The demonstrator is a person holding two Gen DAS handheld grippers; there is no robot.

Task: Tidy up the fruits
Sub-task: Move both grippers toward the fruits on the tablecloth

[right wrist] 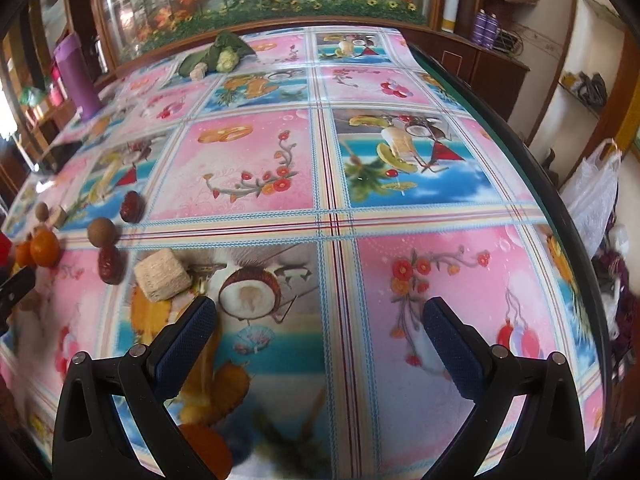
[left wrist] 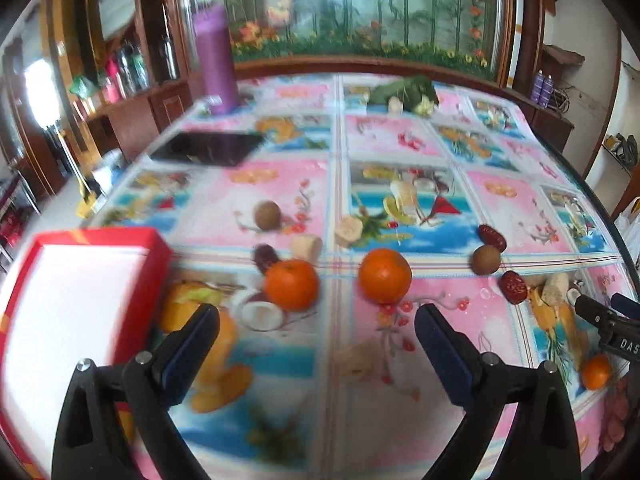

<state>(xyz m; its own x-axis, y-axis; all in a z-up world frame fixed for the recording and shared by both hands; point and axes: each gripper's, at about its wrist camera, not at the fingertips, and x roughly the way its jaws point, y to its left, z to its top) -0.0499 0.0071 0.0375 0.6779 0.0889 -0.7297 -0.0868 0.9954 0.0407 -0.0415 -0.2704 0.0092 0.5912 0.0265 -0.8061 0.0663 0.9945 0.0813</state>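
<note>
Two mandarins (left wrist: 292,284) (left wrist: 385,275) sit side by side on the tabletop (left wrist: 420,144), just ahead of the left tongs (left wrist: 316,330), w/ a red date (left wrist: 262,258) touching the left one from behind. Corn-cob pieces (left wrist: 306,247), longans (left wrist: 267,215) & more dates (left wrist: 493,237) lie scattered nearby; a third mandarin (left wrist: 596,371) at right edge. Red box (left wrist: 80,304), white inside, stands left of the fruit. Left tongs open, holding nothing. Right tongs (right wrist: 320,322) open too, nothing in them, over the printed cloth; a corn-cob chunk (right wrist: 162,275) lies just ahead-left of them. Purple bottle (left wrist: 216,60) & black tablet (left wrist: 208,148) far back.
</note>
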